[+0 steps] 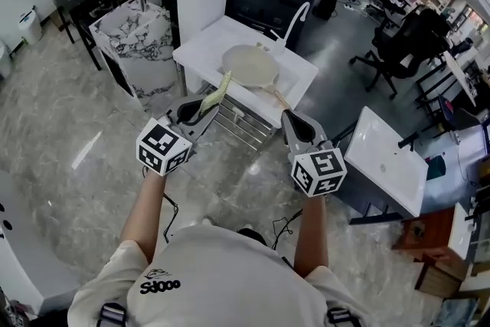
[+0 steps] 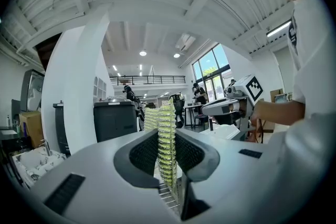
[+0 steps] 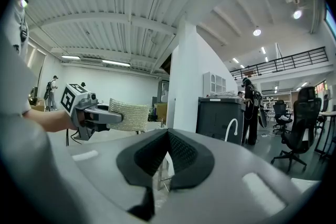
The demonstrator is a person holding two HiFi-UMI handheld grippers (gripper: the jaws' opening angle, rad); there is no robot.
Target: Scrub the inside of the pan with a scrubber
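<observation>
- Left gripper: its jaws are clamped on the lower edge of the scrubber, a yellow-green mesh pad. The pad stands up out of the grip and points toward 12 o'clock in the head view, probably so that a broad face can be laid flat in the pan.
- Right gripper: its jaws are closed tip to tip with nothing between them. It is held level with the left one at about 1 o'clock from the person, likely kept free to steady the pan.
- Pan: it rests on the white counter at 12 o'clock, beyond both grippers and apart from the scrubber. Its handle runs toward 5 o'clock, on the right gripper's side.
- Pan interior: pale and seemingly empty; scrubbing has not begun.
- Faucet: it rises at 1 o'clock of the pan.
- Wire rack: it hangs below the counter's front edge; its contents are unclear.
</observation>
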